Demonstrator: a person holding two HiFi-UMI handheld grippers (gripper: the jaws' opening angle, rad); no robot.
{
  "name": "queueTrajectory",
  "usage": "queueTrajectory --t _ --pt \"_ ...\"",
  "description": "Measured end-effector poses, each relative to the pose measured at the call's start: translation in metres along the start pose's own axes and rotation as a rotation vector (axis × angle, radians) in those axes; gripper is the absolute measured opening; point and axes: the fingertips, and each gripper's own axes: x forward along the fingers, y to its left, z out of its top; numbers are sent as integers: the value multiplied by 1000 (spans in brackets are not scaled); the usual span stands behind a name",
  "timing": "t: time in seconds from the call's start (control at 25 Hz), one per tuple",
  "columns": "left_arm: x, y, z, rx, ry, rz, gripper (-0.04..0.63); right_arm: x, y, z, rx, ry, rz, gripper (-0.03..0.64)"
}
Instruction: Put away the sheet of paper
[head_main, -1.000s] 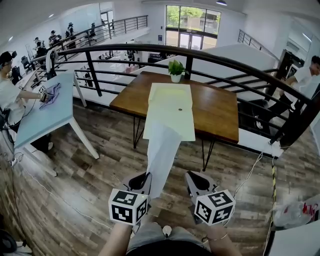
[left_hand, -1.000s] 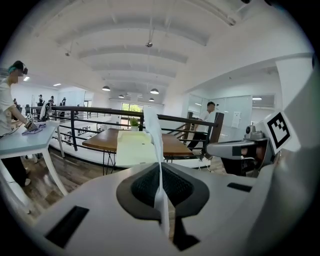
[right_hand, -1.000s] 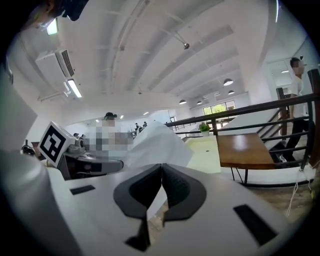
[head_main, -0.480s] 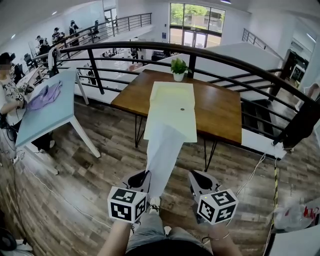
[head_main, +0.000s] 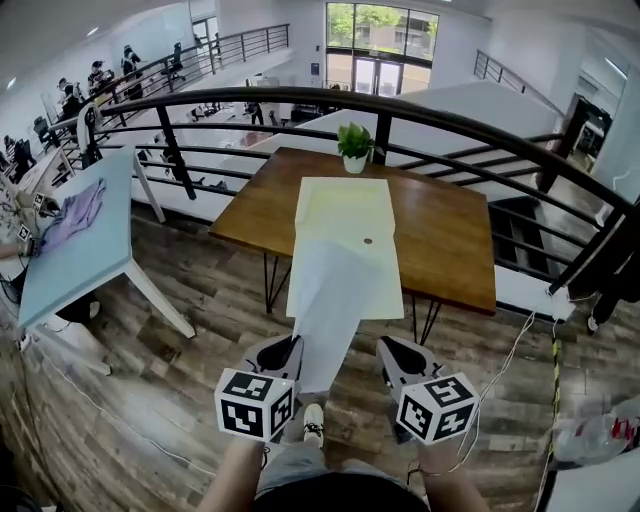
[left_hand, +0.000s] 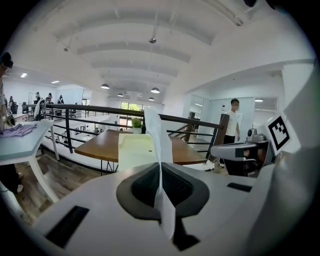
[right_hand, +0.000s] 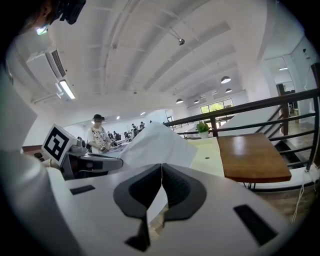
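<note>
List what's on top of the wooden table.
On the wooden table: a pale yellow mat with a small dark spot, and a potted plant at the far edge. The held white sheet hides the mat's near middle.

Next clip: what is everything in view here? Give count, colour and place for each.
sheet of paper: 1, white, pinched in the left gripper, held out toward the wooden table
mat: 1, pale yellow, lengthwise on the wooden table
wooden table: 1, brown, by the railing
potted plant: 1, green in a white pot, at the table's far edge
small dark object: 1, on the mat, too small to name
railing: 1, black, curved, behind the table
side table: 1, light blue, left
cloth: 1, purple, on the side table
bystanders: several, far left
left gripper: 1, white, shut on the sheet
right gripper: 1, white, jaws together, empty
</note>
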Motion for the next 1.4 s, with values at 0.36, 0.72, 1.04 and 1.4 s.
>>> queueTrajectory --t 0.36,0.72,1.04,1.4 --pt "71 71 58 38 -11 -58 21 97 -19 40 14 -16 -38 28" --pt "120 110 78 49 19 -122 21 148 -43 55 55 -9 -118 28" --pt "141 127 82 39 32 -131 21 161 -62 47 82 28 -158 28" --pt "175 139 105 54 30 -108 21 186 -94 59 93 47 -142 28"
